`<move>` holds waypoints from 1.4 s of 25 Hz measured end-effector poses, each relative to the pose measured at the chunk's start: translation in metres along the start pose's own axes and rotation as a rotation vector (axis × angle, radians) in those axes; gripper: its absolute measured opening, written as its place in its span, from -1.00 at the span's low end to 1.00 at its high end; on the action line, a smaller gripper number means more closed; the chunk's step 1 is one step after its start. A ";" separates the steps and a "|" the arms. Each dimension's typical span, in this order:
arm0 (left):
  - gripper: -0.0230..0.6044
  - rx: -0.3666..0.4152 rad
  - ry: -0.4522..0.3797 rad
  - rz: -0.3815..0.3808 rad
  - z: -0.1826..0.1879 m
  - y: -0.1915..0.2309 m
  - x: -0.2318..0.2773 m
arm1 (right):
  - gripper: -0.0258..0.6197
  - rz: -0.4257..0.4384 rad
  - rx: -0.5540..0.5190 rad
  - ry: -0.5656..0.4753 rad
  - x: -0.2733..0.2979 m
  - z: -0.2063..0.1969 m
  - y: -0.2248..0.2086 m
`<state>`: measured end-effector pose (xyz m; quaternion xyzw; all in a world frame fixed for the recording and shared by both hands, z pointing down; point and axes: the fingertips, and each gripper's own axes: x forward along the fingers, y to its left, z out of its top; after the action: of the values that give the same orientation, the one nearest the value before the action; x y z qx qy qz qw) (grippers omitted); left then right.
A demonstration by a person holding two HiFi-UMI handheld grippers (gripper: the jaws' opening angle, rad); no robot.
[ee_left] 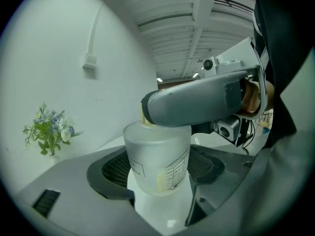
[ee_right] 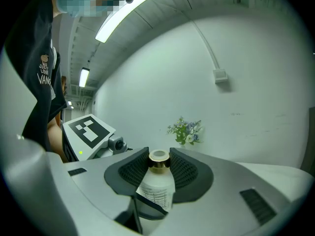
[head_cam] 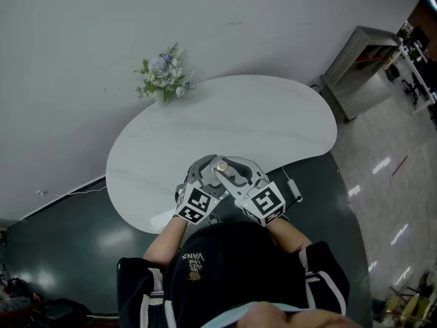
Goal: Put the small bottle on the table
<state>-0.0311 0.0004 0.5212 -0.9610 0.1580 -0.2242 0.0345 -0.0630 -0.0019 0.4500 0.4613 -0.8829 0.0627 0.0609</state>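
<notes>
The small bottle point(head_cam: 221, 165) is frosted and clear, with printed scale marks and a gold cap. Both grippers hold it over the near edge of the white table point(head_cam: 273, 121). In the left gripper view the bottle's body point(ee_left: 157, 161) sits between the dark ribbed pads point(ee_left: 115, 168) of my left gripper point(ee_left: 160, 173), which is shut on it. The right gripper's jaw crosses above, hiding the cap. In the right gripper view my right gripper point(ee_right: 158, 167) is shut on the gold cap point(ee_right: 158, 162), and the bottle point(ee_right: 156, 193) hangs below. Left gripper point(head_cam: 207, 173) and right gripper point(head_cam: 232, 171) meet at the bottle.
A small vase of blue and white flowers point(head_cam: 164, 79) stands at the table's far left edge against the wall. A grey shelf unit point(head_cam: 362, 67) stands off to the right. A white cable piece point(head_cam: 293, 188) lies on the dark floor beside the table.
</notes>
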 end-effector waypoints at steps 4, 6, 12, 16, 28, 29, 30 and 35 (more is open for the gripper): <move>0.24 -0.005 -0.002 -0.010 -0.004 0.008 0.003 | -0.45 -0.014 0.003 0.013 0.010 -0.002 -0.004; 0.24 -0.015 -0.002 -0.007 -0.005 0.013 0.008 | -0.45 -0.008 0.003 0.019 0.014 -0.003 -0.009; 0.24 -0.034 0.004 0.041 -0.004 0.040 0.035 | -0.45 0.040 -0.009 0.033 0.033 -0.006 -0.040; 0.24 -0.068 0.008 0.084 0.003 0.059 0.060 | -0.45 0.094 -0.023 0.046 0.043 -0.004 -0.070; 0.24 -0.120 0.022 0.191 0.018 0.126 0.138 | -0.45 0.204 -0.057 0.068 0.083 -0.002 -0.161; 0.24 -0.123 0.023 0.196 0.018 0.131 0.144 | -0.45 0.210 -0.058 0.070 0.086 -0.003 -0.168; 0.24 -0.126 0.023 0.202 0.018 0.135 0.150 | -0.45 0.215 -0.059 0.072 0.089 -0.005 -0.175; 0.24 -0.141 0.028 0.226 0.012 0.156 0.179 | -0.45 0.238 -0.060 0.084 0.105 -0.014 -0.205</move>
<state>0.0816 -0.2044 0.5649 -0.9340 0.2809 -0.2206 -0.0103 0.0468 -0.2004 0.4922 0.3483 -0.9295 0.0621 0.1038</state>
